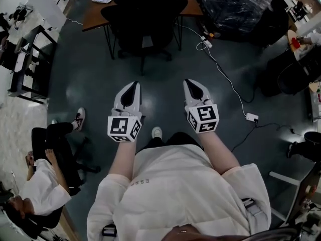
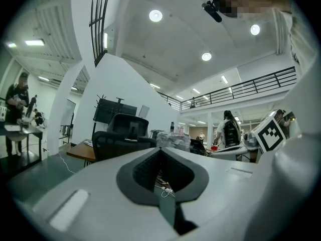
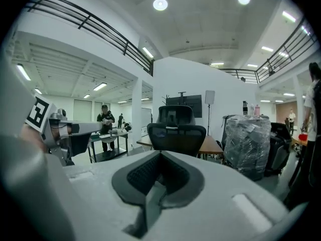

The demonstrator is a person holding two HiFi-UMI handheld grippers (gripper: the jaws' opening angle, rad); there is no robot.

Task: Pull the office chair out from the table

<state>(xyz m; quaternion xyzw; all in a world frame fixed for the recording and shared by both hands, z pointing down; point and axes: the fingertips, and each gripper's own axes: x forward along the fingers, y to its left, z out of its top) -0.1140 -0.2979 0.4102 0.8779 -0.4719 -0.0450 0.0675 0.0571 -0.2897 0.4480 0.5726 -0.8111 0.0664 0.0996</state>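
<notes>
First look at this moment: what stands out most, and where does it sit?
Two grey grippers fill the middle of the head view, the left gripper and the right gripper. Their jaws are together and empty, and they point toward a black office chair drawn up to a wooden table at the top. Right of the chair stands a bulky plastic-wrapped bundle, and a white cable trails across the dark floor.

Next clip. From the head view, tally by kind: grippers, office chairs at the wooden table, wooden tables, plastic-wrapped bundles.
grippers: 2 (left gripper, right gripper, both shut, nothing held)
office chair: 1, tucked at the table
wooden table: 1
plastic-wrapped bundle: 1
total: 5
</notes>
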